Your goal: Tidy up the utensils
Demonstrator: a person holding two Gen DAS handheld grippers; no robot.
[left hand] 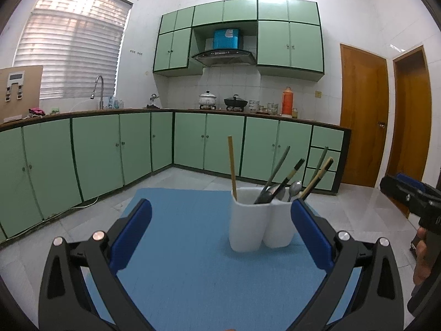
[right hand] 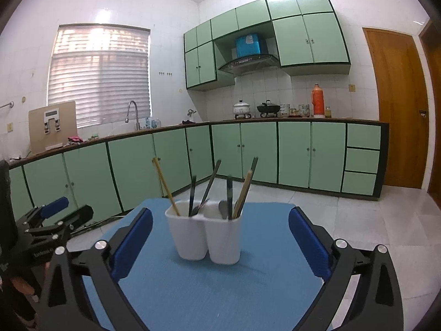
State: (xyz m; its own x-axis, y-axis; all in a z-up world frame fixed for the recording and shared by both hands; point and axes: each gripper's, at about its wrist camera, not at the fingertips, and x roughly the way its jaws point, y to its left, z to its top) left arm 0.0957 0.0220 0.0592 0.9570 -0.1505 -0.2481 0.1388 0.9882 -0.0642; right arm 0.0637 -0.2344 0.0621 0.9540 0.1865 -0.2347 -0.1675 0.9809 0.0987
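A white two-compartment utensil holder (left hand: 259, 220) (right hand: 205, 234) stands upright on a blue mat (left hand: 193, 262) (right hand: 220, 289). It holds several chopsticks (left hand: 233, 165) (right hand: 165, 184) and spoons (left hand: 294, 187) (right hand: 223, 208), all leaning upright. My left gripper (left hand: 220, 237) is open and empty, just in front of the holder. My right gripper (right hand: 220, 241) is open and empty, its fingers to either side of the holder in the view. Each gripper shows at the edge of the other's view: the right one (left hand: 413, 195), the left one (right hand: 52, 215).
The mat lies on a small table over a pale tiled floor (left hand: 358, 209). Green cabinets (left hand: 110, 149) and a counter with sink, pots and an orange flask (left hand: 287, 102) run along the far walls. Wooden doors (left hand: 363, 115) are at the right.
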